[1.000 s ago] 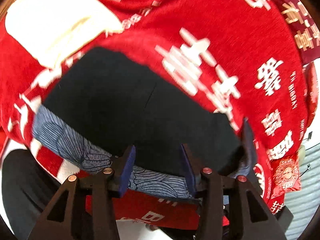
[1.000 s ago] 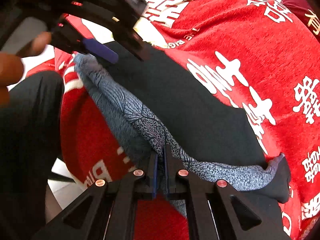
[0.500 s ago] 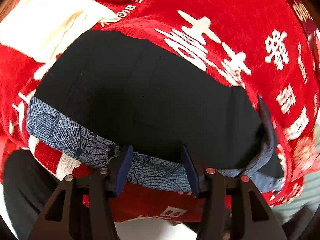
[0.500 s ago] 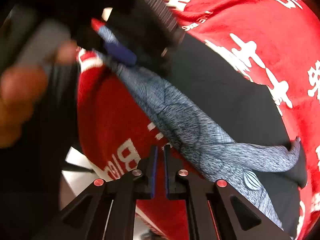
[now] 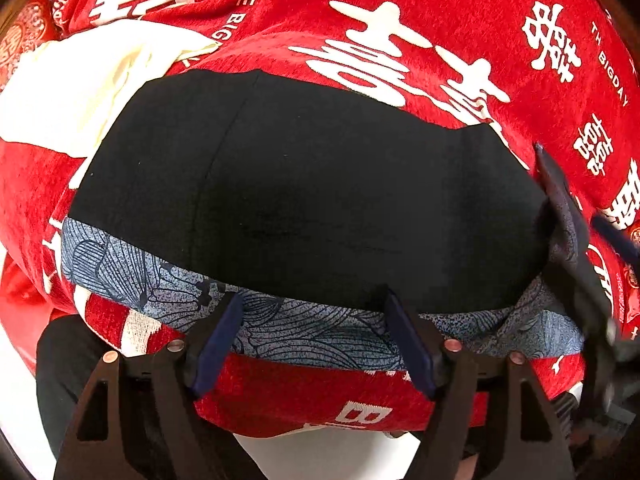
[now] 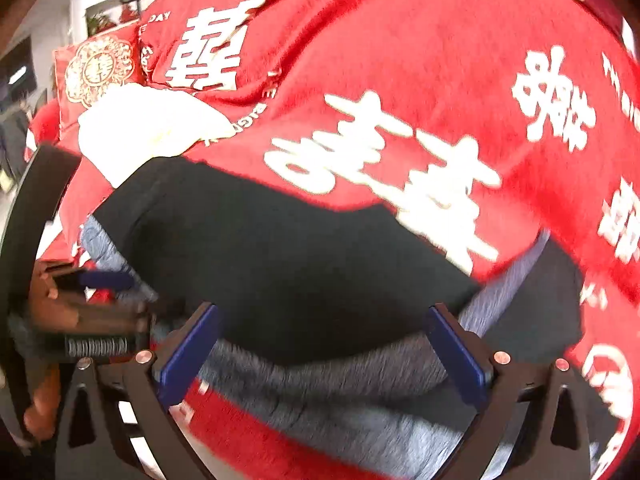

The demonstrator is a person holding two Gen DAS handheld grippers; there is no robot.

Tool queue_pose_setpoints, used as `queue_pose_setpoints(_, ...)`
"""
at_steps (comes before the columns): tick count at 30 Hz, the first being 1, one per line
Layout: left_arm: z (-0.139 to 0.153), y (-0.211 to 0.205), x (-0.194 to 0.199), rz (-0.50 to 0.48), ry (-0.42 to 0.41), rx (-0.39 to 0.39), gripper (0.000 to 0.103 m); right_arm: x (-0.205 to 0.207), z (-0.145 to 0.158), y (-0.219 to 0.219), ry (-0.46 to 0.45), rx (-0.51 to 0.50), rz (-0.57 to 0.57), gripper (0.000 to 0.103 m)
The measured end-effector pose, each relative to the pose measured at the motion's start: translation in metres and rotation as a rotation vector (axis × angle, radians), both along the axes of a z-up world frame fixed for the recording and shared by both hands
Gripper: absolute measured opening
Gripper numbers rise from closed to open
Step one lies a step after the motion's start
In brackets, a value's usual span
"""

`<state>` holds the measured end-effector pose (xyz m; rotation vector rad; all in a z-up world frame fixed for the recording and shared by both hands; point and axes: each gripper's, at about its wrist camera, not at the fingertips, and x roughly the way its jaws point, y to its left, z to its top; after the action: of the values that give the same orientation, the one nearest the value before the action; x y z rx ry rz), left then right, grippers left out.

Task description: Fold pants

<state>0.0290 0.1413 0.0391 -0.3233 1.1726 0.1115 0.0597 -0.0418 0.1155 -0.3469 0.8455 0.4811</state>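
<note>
We hold the left gripper (image 5: 316,338) spread wide over the near edge of the pants (image 5: 312,200), gripping nothing; the right gripper (image 6: 320,350) likewise stands apart and empty, its view blurred; we judge both released so the fold can settle; the pants lie on the red blanket (image 5: 460,12), a compact black rectangle with a blue-grey patterned band along the near edge, beside a cream cloth (image 5: 72,88)

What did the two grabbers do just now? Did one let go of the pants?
Yes. The right gripper, pinching the patterned waistband a second ago, slid off and opened its fingers wide. The left gripper stayed open near that same edge. The folded black pants lie where they were on the red blanket.
</note>
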Motion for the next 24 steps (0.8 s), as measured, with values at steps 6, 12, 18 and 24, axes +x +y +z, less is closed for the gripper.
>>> queue_pose_setpoints(6,0.001,-0.002,-0.001,0.000,0.006,0.013,0.078,0.030,-0.007,0.020,0.010,-0.062,0.016,0.102)
queue_pose_setpoints(12,-0.002,-0.002,0.002,-0.003,0.019,0.011,0.078,0.052,-0.048,-0.016,0.218,-0.065,-0.114,0.102)
queue_pose_setpoints(18,0.003,-0.018,0.007,-0.036,0.025,0.038,0.078,-0.006,-0.061,-0.054,0.219,-0.074,-0.133,0.102)
queue_pose_setpoints(24,0.020,-0.070,0.026,-0.177,-0.014,0.064,0.078,-0.026,-0.024,-0.104,0.148,0.057,-0.257,0.102)
